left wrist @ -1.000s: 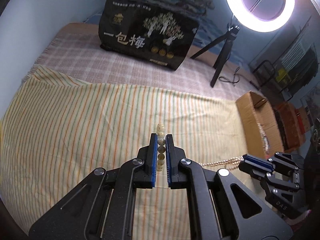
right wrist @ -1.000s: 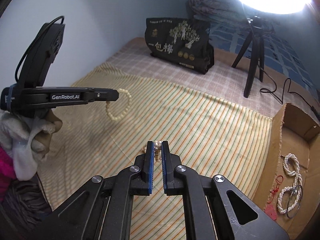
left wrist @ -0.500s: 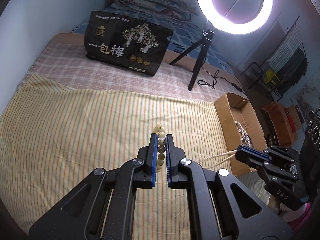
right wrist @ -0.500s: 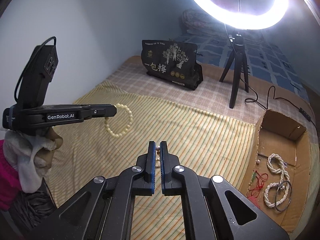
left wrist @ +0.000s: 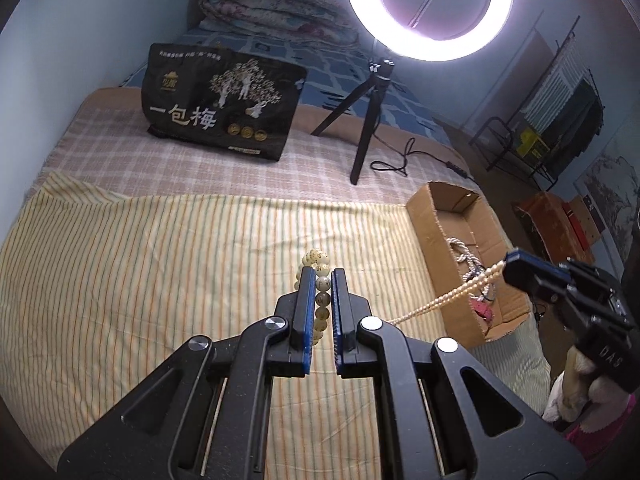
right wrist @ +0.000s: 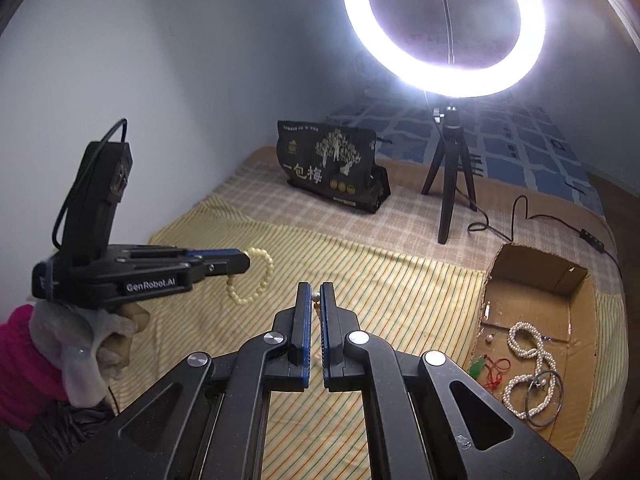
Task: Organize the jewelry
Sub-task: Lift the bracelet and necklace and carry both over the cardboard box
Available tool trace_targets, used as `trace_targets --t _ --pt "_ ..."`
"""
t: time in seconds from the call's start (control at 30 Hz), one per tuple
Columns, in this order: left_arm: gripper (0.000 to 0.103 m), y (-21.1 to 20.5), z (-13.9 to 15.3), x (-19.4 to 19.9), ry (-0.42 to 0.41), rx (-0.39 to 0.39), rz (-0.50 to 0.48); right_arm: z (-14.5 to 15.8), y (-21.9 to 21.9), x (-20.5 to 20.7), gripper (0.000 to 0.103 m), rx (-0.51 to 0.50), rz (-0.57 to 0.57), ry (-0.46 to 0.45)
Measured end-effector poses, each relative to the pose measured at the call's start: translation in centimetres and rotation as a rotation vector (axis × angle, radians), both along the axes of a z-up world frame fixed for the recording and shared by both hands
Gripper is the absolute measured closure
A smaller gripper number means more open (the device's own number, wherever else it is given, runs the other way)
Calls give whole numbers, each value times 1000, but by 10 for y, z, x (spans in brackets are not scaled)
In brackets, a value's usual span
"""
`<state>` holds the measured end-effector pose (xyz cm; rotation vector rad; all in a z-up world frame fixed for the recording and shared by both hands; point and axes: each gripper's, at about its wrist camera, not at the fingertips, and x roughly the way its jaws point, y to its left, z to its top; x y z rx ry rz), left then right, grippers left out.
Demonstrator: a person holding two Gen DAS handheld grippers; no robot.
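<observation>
Both my hands have risen off the striped bedspread (left wrist: 160, 280). Left gripper (left wrist: 322, 276) fingers clench the cream bead bracelet (left wrist: 316, 258), right gripper (right wrist: 316, 298) fingers the thin pearl strand (left wrist: 452, 292); the brown cardboard box (right wrist: 536, 272) lies at three o'clock, nearer my right.

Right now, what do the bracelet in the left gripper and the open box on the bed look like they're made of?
Bracelet: round cream beads with a soft sheen and faint dark markings, perhaps stone, resin or bone; the pictures can't settle which.
Box: brown corrugated cardboard, matte, with raw torn edges and folded flaps.

2 tools (left wrist: 321, 276), perhaps 5 jewelry pieces (right wrist: 528, 346)
</observation>
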<state>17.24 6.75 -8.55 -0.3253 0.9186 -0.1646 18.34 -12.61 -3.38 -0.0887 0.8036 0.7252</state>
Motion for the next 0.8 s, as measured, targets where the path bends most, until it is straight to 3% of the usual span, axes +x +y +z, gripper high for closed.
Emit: trace_targets --t 0.4,0.8 --pt "98 -38 32 -3 -73 -11 -82 37 -20 4 100 47 -46 -63" --pt "98 -105 55 -2 -112 -40 -211 69 -74 21 100 46 -144 -126"
